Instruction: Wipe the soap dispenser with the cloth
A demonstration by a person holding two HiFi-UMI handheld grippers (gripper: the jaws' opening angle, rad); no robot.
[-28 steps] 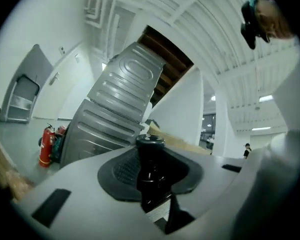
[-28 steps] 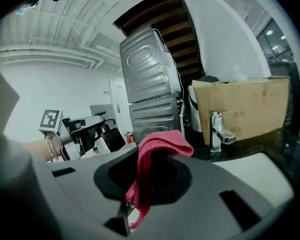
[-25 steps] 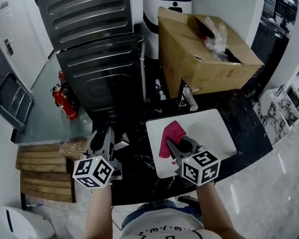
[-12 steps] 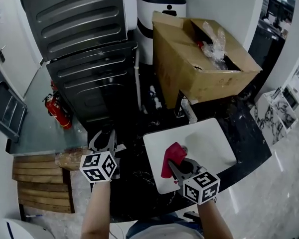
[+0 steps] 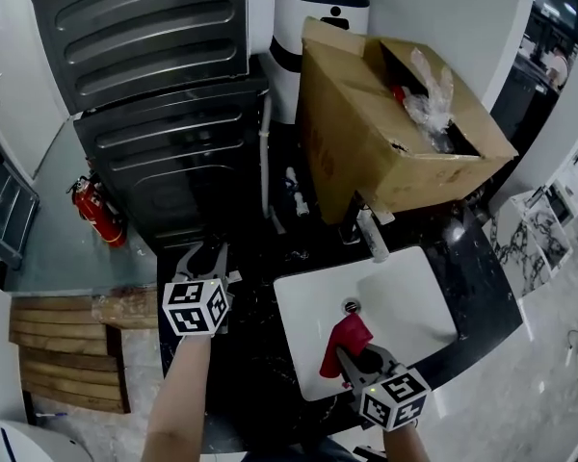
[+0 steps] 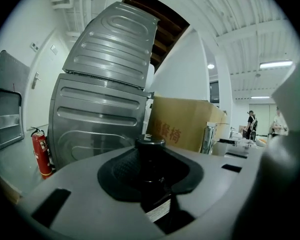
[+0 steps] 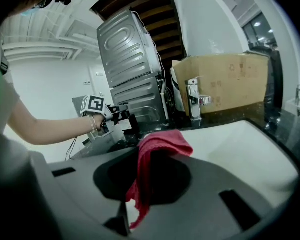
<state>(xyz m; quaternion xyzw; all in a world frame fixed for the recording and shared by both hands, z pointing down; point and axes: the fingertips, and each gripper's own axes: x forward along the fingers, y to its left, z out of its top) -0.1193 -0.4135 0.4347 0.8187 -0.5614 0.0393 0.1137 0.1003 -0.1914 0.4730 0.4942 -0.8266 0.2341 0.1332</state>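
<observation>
My left gripper (image 5: 207, 251) is shut on a black soap dispenser (image 6: 150, 151), upright between the jaws with a white label low on its body. It hovers over the dark counter, left of the white sink (image 5: 414, 292). In the head view the dispenser is mostly hidden by the fingers. My right gripper (image 5: 357, 358) is shut on a red cloth (image 5: 344, 341), which droops from the jaws (image 7: 157, 149) over the sink's near part. The two grippers are well apart. In the right gripper view the left gripper (image 7: 111, 115) appears far off to the left.
A chrome faucet (image 5: 372, 231) stands behind the sink, under the overhang of an open cardboard box (image 5: 366, 123). A big grey ribbed appliance (image 5: 154, 75) fills the back left. A red fire extinguisher (image 5: 96, 212) stands on the floor at the left. The black marbled counter (image 5: 246, 354) surrounds the sink.
My right gripper has sunk and drawn back toward the sink's near edge with the cloth still in it. The left gripper has shifted a little with the dispenser. The head view has tilted.
</observation>
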